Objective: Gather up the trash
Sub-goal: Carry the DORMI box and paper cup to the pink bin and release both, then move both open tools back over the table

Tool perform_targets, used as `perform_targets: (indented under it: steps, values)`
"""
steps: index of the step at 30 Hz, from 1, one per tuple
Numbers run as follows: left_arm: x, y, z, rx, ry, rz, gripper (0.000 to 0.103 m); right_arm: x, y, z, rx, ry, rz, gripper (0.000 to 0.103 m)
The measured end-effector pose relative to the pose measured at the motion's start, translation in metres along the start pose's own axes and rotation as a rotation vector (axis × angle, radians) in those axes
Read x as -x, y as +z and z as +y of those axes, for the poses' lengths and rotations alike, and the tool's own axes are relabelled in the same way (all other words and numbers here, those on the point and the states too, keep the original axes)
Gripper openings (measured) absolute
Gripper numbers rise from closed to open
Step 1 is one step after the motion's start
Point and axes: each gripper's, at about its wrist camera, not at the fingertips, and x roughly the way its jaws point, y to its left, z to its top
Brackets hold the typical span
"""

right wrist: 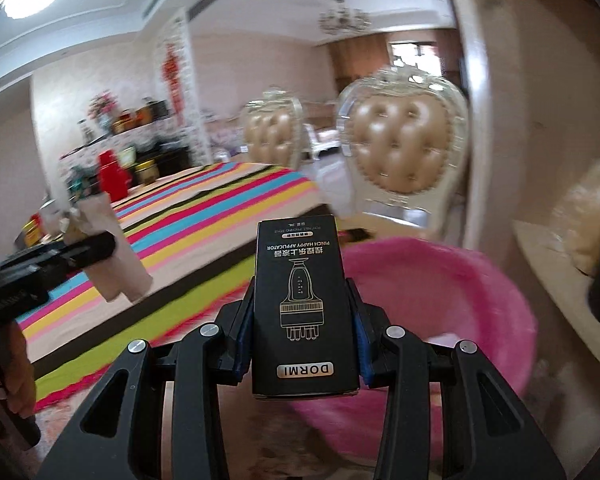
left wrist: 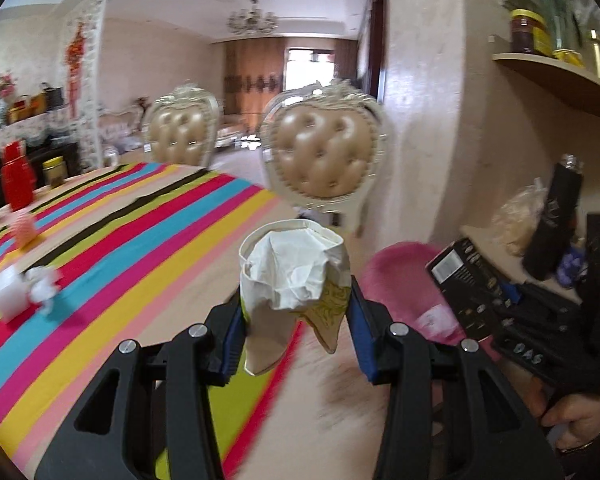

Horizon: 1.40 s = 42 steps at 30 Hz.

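Striped cloth in bright bands covers the bench (left wrist: pixel 148 216), and off its right edge stands a pink bin (right wrist: pixel 460 280), its liner gaping. Over that edge both tongs carry trash. The right tongs (right wrist: pixel 306 312) are clamped on a black carton (right wrist: pixel 300 280) by its long sides; it looks stiff and light, so a side grip should hold without crushing. The left tongs (left wrist: pixel 296 312) pinch a paper cup (left wrist: pixel 292 276) stuffed with crumpled tissue; it is soft and already dented, so a gentle squeeze low on the wall suits it. Only the left view shows more white scraps (left wrist: pixel 20 292) near the bench's left edge; only the right view shows the bin's open mouth beneath the carton.
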Motion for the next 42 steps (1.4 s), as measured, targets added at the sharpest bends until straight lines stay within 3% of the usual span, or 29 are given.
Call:
perform_targets:
  steps: [10,21,22,24,29,37,42]
  values:
    - [-0.055,0.031,-0.07,-0.026,-0.178,-0.031,0.044,-0.003,-0.007,-0.079,-0.1,-0.123,0.011,0.039]
    - [-0.108,0.023,-0.099,-0.033,-0.266,0.028,0.048,-0.016,-0.013,-0.102,-0.124,-0.137,0.034,0.04]
    - [-0.111,0.022,-0.098,-0.035,-0.259,0.036,0.058,-0.018,-0.012,-0.101,-0.124,-0.134,0.038,0.041]
    - [-0.114,0.02,-0.093,-0.031,-0.235,0.041,0.068,-0.021,-0.011,-0.1,-0.124,-0.128,0.041,0.046]
    - [-0.103,0.019,-0.062,0.006,-0.151,0.034,0.069,-0.02,-0.006,-0.095,-0.12,-0.138,0.026,0.066]
    - [-0.061,0.009,0.004,0.095,0.05,0.02,0.096,-0.006,0.002,-0.073,-0.097,-0.112,-0.013,0.067]
    - [-0.029,-0.002,0.04,0.104,0.173,0.028,0.098,-0.009,0.006,-0.037,-0.042,-0.054,-0.002,0.071]
